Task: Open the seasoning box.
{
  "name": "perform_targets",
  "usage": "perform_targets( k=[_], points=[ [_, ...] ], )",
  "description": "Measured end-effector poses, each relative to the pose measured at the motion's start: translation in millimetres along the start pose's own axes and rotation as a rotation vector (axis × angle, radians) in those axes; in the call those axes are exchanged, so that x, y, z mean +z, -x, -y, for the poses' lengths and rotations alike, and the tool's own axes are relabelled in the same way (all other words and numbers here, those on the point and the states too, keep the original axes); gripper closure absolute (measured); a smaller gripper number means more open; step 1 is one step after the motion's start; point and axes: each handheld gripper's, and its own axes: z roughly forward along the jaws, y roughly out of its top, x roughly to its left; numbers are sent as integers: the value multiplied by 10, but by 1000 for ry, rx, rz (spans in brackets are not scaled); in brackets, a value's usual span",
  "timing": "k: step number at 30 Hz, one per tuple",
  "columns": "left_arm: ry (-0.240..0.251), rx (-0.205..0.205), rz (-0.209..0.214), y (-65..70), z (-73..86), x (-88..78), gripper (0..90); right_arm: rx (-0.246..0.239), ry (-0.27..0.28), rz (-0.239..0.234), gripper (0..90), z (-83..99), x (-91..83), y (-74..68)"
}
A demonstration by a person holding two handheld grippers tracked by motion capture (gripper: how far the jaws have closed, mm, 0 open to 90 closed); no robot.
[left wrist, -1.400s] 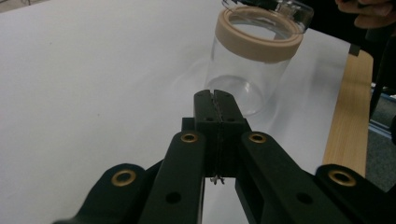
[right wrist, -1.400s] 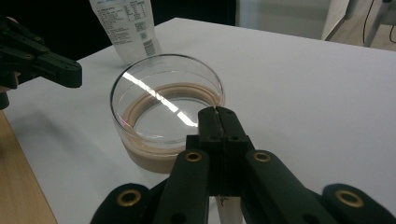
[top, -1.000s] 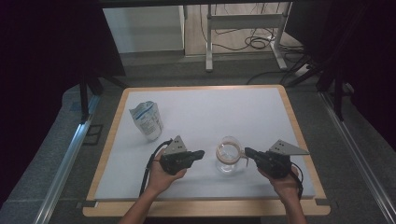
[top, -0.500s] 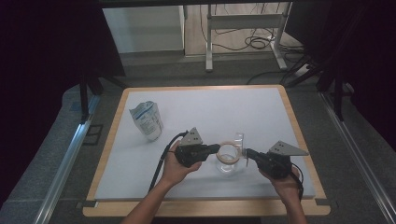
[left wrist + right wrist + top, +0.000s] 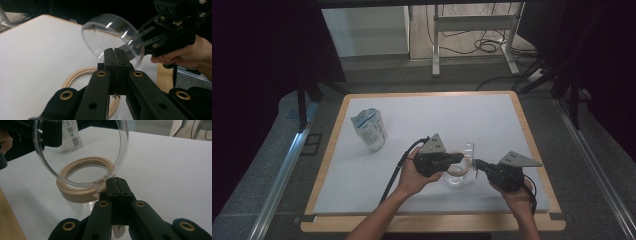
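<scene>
A glossy clear plastic lid (image 5: 82, 152), a smooth matt beige ring (image 5: 83, 180), a matt white tabletop (image 5: 422, 120) edged in wood

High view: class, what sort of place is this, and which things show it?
Probably a lab or recording workspace: a white-topped table with a wooden rim, dark curtains around it, and loose cables on the floor beyond.

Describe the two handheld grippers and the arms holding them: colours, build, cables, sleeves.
Both the left gripper and the right gripper are black, each topped by a grey three-cornered plate. The jaws are flat black bars on linkage arms with brass-coloured rivets. A black cable trails from each toward the person. Both forearms are bare, with no sleeves or gloves in sight.
</scene>
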Motion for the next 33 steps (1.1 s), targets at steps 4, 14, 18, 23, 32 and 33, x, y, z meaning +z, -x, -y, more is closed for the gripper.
perform_targets(
  k=[4,14,18,23,32,33],
  points=[
    [-4,8,9,36,-30,42,900,2,-1,-1,900,4,-6,0],
    [-28,33,25,120,-118,203,900,33,25,19,899,56,-163,42],
    [-37,45,39,181,-139,308,900,44,32,31,897,120,-278,43],
    [-48,56,41,226,-159,366,900,67,26,41,884,221,-377,50],
    [-34,56,19,203,-173,299,897,95,-9,43,864,428,-416,103],
    [-27,57,15,197,-175,258,893,100,-12,31,852,431,-409,89]
  ],
)
